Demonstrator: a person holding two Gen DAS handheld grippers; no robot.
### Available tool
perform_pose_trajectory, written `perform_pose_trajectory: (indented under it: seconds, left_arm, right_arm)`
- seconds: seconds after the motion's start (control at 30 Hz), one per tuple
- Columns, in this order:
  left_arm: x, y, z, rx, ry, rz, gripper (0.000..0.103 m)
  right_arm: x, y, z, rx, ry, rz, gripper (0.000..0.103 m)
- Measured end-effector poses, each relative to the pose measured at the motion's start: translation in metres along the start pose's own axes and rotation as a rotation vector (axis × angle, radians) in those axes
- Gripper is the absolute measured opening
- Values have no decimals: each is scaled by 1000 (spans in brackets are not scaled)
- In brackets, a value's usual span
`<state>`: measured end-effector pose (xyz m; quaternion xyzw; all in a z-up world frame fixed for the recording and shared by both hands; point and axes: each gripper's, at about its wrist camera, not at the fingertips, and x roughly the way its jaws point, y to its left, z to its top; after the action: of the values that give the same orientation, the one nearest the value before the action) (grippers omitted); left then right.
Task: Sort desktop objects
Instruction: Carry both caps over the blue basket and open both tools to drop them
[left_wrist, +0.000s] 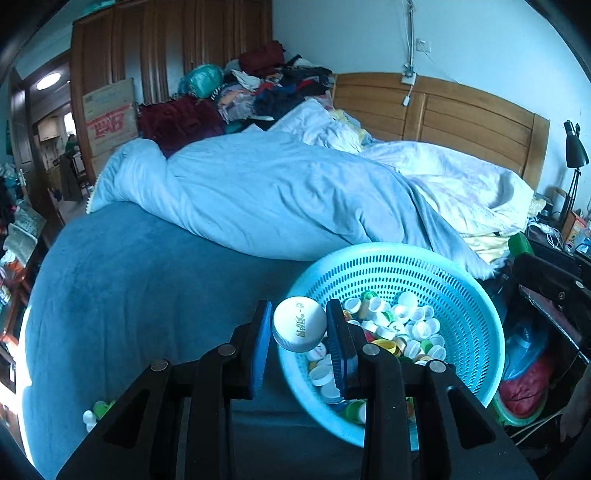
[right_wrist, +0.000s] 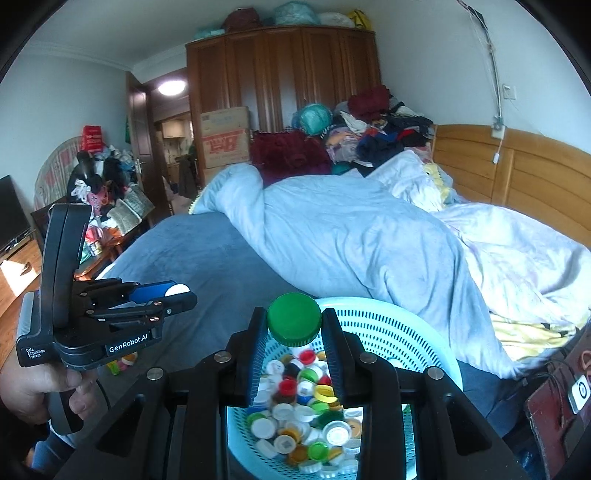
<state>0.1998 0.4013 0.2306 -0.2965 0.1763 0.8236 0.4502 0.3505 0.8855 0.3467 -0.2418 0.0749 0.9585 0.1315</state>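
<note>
White cap (left_wrist: 300, 324) printed, unreadable; left tool (right_wrist: 177, 291) body reads "GenRobot.AI".

Both wrist views look forward and down along their jaws, close over the basket (left_wrist: 476, 295) (right_wrist: 388, 321) on the bed (left_wrist: 129, 277) (right_wrist: 207, 254); both share the quilt (left_wrist: 277, 192) (right_wrist: 351, 229) and wardrobe (left_wrist: 166, 44) (right_wrist: 288, 74).

The white cap (left_wrist: 300, 324) and green cap (right_wrist: 294, 321) look like smooth plastic with ribbed rims. The basket (left_wrist: 476, 314) is perforated, slightly glossy plastic. The bed cover (left_wrist: 122, 280) is matt, plush cloth; the headboard (left_wrist: 461, 114) is polished wood. Each hand-held gripper is matt black plastic.
</note>
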Motion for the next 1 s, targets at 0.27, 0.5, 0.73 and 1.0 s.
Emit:
perform_pose_trajectory:
  seconds: [0.27,0.5,0.73,1.0]
  left_arm:
    - [21,-19,4,27,49,-30,25]
    - [40,-28,6,38,120,-69,25]
    - [47,-38,6,52,135,-92,25]
    - [55,-42,5,55,155,-98,25]
  right_arm:
    - [9,-10,-6,18,29,-8,33]
    - [16,-17,-11,45,54,-4,33]
    - [20,-22,-17,54,72,-6,33]
    - [28,-27,-24,68,96,-4,33]
